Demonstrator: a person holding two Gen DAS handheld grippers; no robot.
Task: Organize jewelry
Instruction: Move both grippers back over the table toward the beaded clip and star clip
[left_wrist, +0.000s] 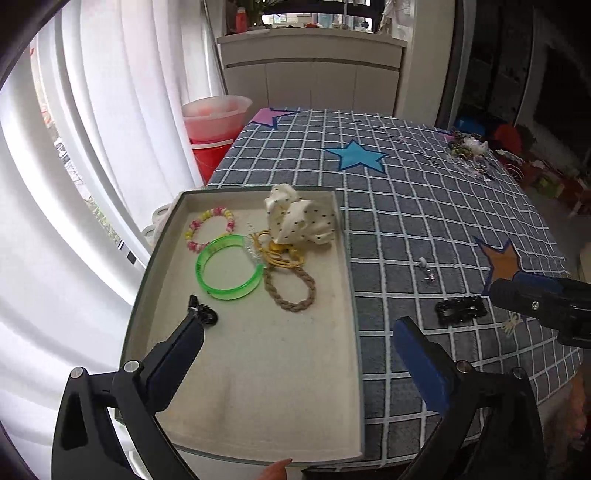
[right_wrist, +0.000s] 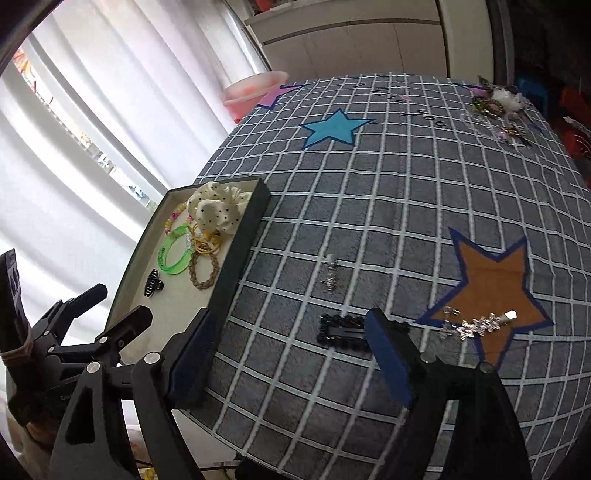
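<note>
Blue-padded fingers of the left gripper (left_wrist: 295, 332) stood spread wide with nothing between them, poised above the near half of the felt-lined tray (left_wrist: 258, 406). Just past its left fingertip lay a small black claw clip (left_wrist: 207, 315) on the tray floor, seemingly just let go. Farther ahead, the tray held five more pieces: a green bangle (left_wrist: 229, 269), a braided tan loop (left_wrist: 291, 288), a pink-and-yellow bead bracelet (left_wrist: 210, 229), yellow elastic ties (left_wrist: 280, 254) and a dotted cream scrunchie (left_wrist: 299, 218).

To that gripper's right, on the checked tablecloth (left_wrist: 406, 206), the right gripper (right_wrist: 291, 343) also stood open and empty, its jaws having just been widening, with a black rectangular hair clip (right_wrist: 343, 328) lying between and just ahead of its fingertips, partly behind the right pad. Three loose pieces waited nearby: that clip, a small silver clip (right_wrist: 330, 275) farther ahead, and a rhinestone barrette (right_wrist: 476, 325) off to the right on the brown star (right_wrist: 495, 273). A tangled heap of more jewelry (right_wrist: 495, 101) sat at the far right corner, too small to count.

Sorting looked midway: one drop finished, the next pick starting. Judging by its pose, the right gripper would need to lower over the black clip, close on its thin flat frame without sliding it across the cloth, then carry it left over the tray wall.
</note>
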